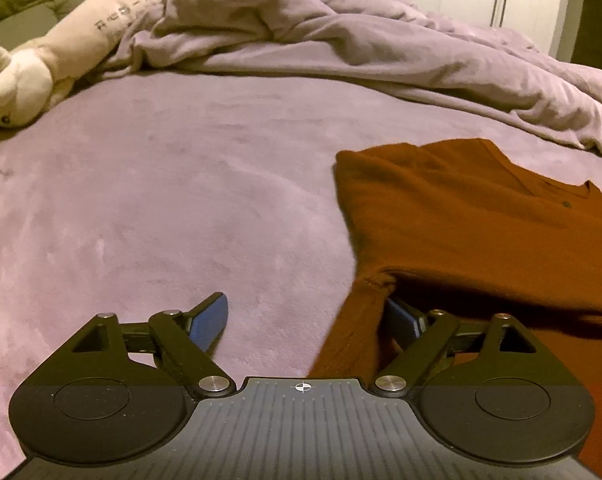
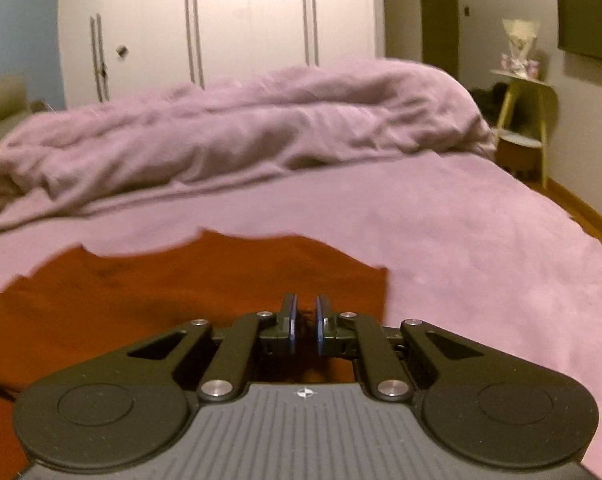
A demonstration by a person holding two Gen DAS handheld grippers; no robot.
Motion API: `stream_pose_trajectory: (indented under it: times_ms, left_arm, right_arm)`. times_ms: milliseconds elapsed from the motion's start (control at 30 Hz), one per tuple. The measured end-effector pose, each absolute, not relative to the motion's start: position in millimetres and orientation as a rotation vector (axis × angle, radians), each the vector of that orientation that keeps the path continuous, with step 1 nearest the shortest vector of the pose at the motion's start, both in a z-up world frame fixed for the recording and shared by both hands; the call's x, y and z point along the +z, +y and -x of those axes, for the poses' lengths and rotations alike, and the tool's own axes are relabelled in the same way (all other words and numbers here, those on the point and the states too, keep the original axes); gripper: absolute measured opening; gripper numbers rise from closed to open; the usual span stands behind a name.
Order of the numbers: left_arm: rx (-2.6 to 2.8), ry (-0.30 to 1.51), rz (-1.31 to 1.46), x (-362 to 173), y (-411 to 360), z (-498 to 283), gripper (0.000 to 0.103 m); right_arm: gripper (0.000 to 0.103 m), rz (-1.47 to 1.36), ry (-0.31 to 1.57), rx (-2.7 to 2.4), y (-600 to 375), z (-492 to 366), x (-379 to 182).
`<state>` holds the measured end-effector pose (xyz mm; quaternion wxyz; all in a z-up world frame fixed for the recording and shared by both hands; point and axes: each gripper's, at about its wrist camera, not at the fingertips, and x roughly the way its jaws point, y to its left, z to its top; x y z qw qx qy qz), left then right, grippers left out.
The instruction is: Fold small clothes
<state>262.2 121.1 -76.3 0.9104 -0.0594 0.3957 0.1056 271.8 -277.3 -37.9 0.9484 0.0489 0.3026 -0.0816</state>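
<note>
A rust-orange sweater (image 1: 461, 208) lies on the purple bed cover (image 1: 161, 184), to the right in the left wrist view. Part of it is folded over, and a sleeve hangs down between my left fingers. My left gripper (image 1: 305, 316) is open wide; its right finger (image 1: 401, 320) is under the fold's edge, its left finger on the bare cover. In the right wrist view the sweater (image 2: 161, 292) fills the lower left. My right gripper (image 2: 306, 316) is shut on the sweater's fabric near its right edge.
A crumpled purple duvet (image 1: 341, 40) lies across the far side of the bed. A cream plush toy (image 1: 41, 64) lies at the far left. White wardrobe doors (image 2: 221, 20) stand behind. A small side table (image 2: 521, 120) is beyond the bed's right edge.
</note>
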Motion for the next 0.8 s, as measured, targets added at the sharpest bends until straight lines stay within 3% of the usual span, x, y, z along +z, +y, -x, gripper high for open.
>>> stream_pose_trajectory:
  times_ms: [67, 100, 200, 467, 667, 800]
  left_arm:
    - [0.210, 0.824, 0.109, -74.6, 117.6, -259.7, 0.088]
    - [0.208, 0.829, 0.096, -73.0, 115.8, -258.2, 0.088]
    - [0.204, 0.835, 0.051, -64.9, 113.5, -251.9, 0.088]
    - [0.134, 0.695, 0.094, -24.8, 96.7, -261.1, 0.095]
    - [0.059, 0.698, 0.247, -45.2, 66.9, -321.0, 0.095]
    - [0.073, 0.719, 0.202, -71.2, 47.9, -353.4, 0.095]
  right_arm:
    - [0.007, -0.073, 0.641, -0.198, -284.4, -270.0, -45.7]
    - [0.000, -0.064, 0.650, -0.216, -288.2, -268.1, -48.9]
    - [0.000, -0.103, 0.717, -0.204, -295.6, -268.9, -57.6]
    - [0.001, -0.124, 0.642, -0.104, -272.1, -269.5, -43.5]
    - [0.001, -0.034, 0.627, 0.118, -186.2, -311.2, -48.6]
    - [0.001, -0.003, 0.664, 0.209, -146.4, -339.0, -62.2]
